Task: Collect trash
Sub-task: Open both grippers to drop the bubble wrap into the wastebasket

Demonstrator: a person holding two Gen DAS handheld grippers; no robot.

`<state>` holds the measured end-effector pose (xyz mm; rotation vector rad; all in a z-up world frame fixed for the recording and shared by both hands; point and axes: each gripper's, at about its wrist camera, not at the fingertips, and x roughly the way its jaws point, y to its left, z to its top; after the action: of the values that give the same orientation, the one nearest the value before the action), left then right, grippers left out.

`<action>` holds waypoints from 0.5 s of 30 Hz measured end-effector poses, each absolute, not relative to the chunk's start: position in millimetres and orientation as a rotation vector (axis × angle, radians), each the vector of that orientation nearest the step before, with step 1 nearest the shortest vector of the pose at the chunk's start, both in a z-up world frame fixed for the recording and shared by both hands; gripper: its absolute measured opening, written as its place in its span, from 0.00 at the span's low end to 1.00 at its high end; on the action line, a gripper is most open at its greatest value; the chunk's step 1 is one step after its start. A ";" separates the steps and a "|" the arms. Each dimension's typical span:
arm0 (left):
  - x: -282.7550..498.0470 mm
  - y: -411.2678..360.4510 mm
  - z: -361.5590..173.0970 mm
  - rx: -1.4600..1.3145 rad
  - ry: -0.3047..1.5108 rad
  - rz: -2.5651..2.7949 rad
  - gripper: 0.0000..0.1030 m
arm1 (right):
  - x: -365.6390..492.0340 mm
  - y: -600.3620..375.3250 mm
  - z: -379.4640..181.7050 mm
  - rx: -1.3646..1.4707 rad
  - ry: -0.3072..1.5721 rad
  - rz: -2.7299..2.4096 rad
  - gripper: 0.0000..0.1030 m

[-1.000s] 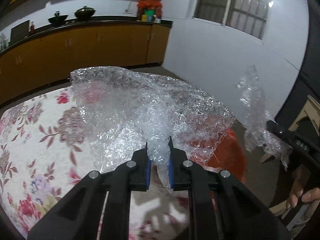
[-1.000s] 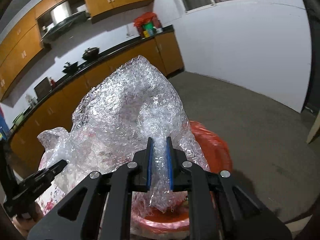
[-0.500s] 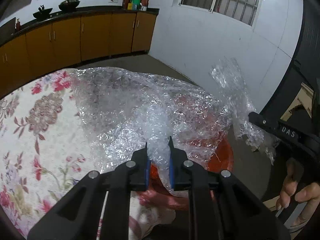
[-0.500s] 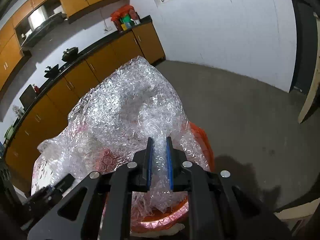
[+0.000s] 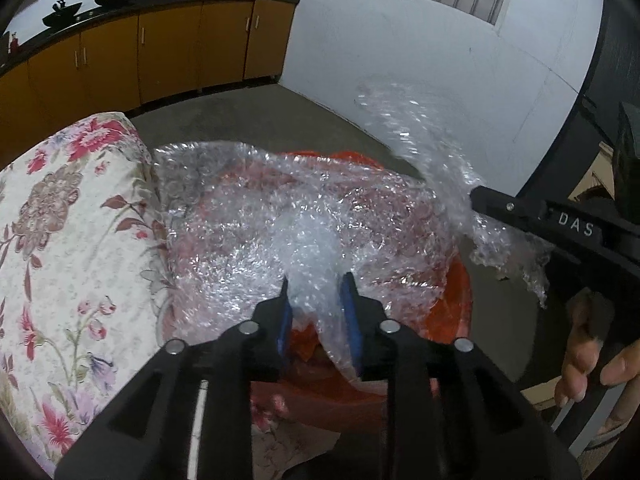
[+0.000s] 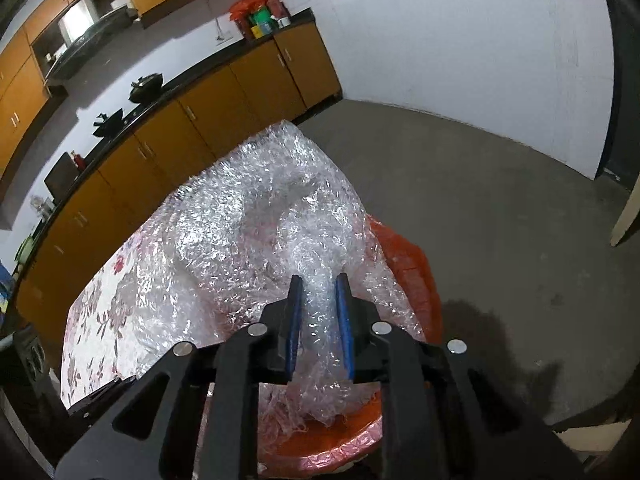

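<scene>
The left hand-held gripper [image 5: 314, 300] and the right hand-held gripper [image 6: 319, 300] are both opening their jaws, each with a fold of the large crumpled sheet of clear bubble wrap [image 5: 304, 216] still lying between its blue pads, apparently so that it drops. Just ahead of and below both, the sheet is spreading over the round orange-red plastic bin [image 5: 456, 300], which is standing beside the flowered cloth on the tabletop [image 5: 60, 240], so the release looks aimed at letting the trash settle inside.

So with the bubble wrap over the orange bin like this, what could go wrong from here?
1. Both tools are opening, the left tool and right tool, with bubble wrap between the fingers. The sheet is wider than the orange bin, so it may settle on the rim rather than drop in.
2. One edge lies over the floral tablecloth and could stay hung there.
3. Wrap might cling to the pads and lift out as the tools withdraw.
</scene>
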<state>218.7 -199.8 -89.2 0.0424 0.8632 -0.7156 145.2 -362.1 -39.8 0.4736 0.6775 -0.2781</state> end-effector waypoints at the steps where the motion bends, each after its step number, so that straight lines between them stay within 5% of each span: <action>1: 219.1 -200.4 -91.4 0.044 0.868 -0.719 0.31 | 145.8 -363.1 -40.9 0.475 0.681 -0.272 0.24; 5: 221.1 -200.8 -97.2 0.049 0.882 -0.722 0.38 | 144.7 -366.0 -44.5 0.482 0.688 -0.254 0.33; 15: 214.3 -194.4 -85.3 0.052 0.851 -0.693 0.47 | 130.6 -368.5 -31.4 0.442 0.651 -0.269 0.36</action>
<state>214.3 -194.4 -85.3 0.0518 0.8508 -0.6931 130.6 -368.5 -31.4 0.4419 0.6510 -0.2694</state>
